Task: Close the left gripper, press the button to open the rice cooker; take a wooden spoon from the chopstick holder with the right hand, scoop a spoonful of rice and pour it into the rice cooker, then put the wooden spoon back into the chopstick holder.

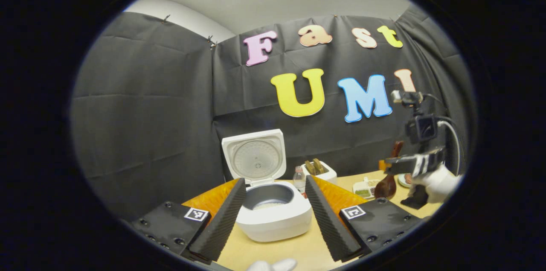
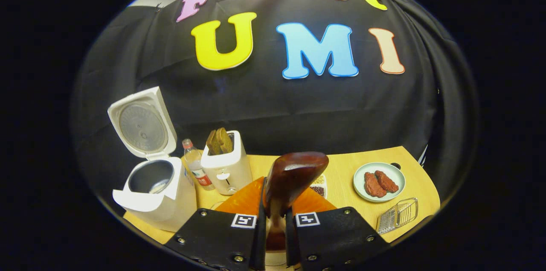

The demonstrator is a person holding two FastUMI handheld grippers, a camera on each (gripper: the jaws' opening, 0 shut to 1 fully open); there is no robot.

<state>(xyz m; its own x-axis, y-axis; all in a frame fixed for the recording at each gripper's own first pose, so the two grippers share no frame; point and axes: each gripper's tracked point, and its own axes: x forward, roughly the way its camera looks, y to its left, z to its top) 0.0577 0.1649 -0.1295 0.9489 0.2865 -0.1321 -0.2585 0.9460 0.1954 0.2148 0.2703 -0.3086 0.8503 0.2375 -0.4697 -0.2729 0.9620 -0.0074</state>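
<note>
The white rice cooker stands open on the wooden table, its lid upright, with a little white rice in the grey pot. My left gripper is open wide just in front of it, the fingers framing the pot and touching nothing. The right gripper is at the far right, held by a white-gloved hand, with the dark wooden spoon hanging from it. In the right gripper view, my right gripper is shut on the wooden spoon, bowl pointing forward. The rice cooker sits low on the left.
A white toaster with bread and a small water bottle stand right of the cooker. A divided grain tray lies mid-table. A plate with meat and a clear wire rack sit at the right.
</note>
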